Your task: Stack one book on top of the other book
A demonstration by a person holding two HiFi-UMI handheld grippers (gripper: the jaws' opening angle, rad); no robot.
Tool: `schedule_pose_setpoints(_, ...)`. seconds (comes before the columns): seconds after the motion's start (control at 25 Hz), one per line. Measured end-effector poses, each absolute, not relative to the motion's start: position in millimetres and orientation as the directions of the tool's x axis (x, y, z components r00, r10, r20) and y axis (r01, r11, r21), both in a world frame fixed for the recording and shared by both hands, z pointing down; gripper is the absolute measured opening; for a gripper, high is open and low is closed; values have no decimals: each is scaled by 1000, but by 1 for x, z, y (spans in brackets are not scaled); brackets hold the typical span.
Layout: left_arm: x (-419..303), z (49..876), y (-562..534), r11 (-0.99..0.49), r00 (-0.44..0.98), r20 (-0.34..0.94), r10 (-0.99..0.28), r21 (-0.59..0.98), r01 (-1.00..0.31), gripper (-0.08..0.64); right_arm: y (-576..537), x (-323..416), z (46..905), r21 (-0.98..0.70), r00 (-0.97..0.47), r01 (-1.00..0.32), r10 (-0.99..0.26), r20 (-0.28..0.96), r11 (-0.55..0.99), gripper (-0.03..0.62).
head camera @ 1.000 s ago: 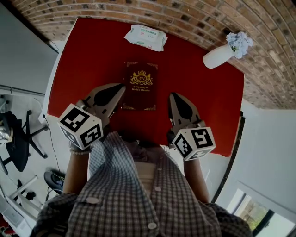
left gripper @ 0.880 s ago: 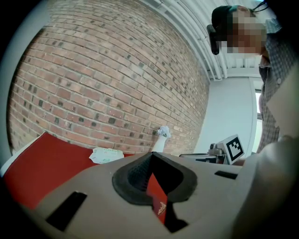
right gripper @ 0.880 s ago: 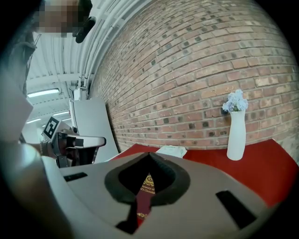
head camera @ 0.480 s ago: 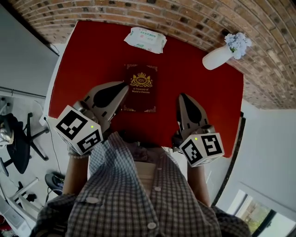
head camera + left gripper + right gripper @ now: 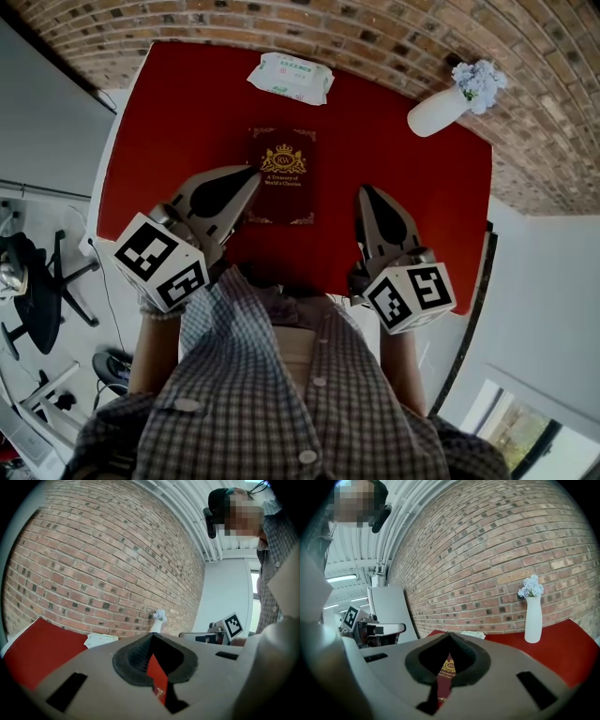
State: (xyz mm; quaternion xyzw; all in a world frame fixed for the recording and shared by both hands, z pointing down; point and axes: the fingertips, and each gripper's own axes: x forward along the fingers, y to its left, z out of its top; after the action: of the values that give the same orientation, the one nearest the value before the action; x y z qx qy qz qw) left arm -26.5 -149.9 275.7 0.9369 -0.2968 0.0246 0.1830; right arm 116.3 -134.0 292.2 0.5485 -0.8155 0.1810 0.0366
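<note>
Surface [image 5: 187, 122]: matt red, smooth, looks like cloth.
Book [image 5: 281, 183]: dark red cover, dull sheen, gold printed crest and border.
Wipes packet [image 5: 289, 77]: white soft plastic, slightly glossy.
Vase [image 5: 433, 114]: white, smooth, matt.
Wall [image 5: 281, 23]: rough brick, pale mortar.
Left gripper [image 5: 251, 173]: matt grey plastic, black ribbed pads [image 5: 136, 656].
Right gripper [image 5: 362, 191]: the same.
Shirt [image 5: 281, 403]: woven checked cloth.

The head view looks steeply down from above the person onto the red table [image 5: 394, 169], with the white vase [image 5: 439, 111] at its far right corner. The left claw [image 5: 152, 635] view sits low and faces the brick wall [image 5: 93, 564], with the vase small and far ahead. The right claw [image 5: 450, 635] view faces likewise, the vase nearer, to its right. All three share the vase.
</note>
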Motion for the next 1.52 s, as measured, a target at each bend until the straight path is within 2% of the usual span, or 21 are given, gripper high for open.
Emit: schedule_pose_setpoints(1.52,-23,281,-147,-762,834,166,-526,344,-549,8,-131,115,306,-258,-411,-904,-859,306,341,8)
